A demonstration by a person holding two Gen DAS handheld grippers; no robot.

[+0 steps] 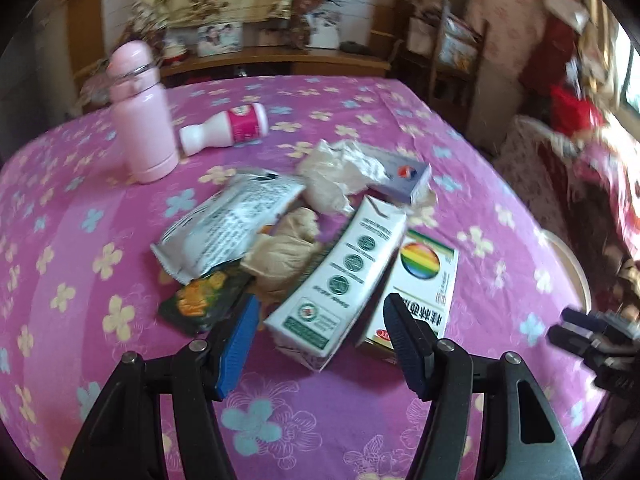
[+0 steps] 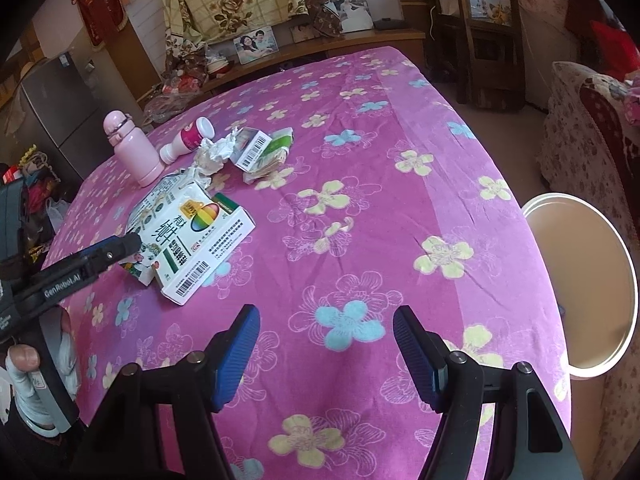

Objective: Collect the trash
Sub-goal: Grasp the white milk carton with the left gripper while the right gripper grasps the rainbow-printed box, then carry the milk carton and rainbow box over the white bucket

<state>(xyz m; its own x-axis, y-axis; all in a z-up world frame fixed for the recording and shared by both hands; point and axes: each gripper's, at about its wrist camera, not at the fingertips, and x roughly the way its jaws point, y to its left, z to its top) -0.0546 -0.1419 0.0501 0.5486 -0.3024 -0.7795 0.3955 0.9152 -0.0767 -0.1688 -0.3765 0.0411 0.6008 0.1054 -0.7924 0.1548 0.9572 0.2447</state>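
At the far left of the surface, which has a pink cloth with flowers on it, a pink bottle stands up. Just beside it a white bottle with a pink label lies on its side. Next comes the pile of trash in the middle. A silver snack bag lies on top of a dark green wrapper. A brown crumpled paper sits beside them, and a white crumpled tissue is behind it, touching a small purple box. A long white and green carton leans on a box with a rainbow circle.

The left claw hangs open over the near end of the carton, with nothing in it. The right claw is open too, over bare cloth, well apart from the pile. Off the right edge of the surface stands a round bin with a white rim.
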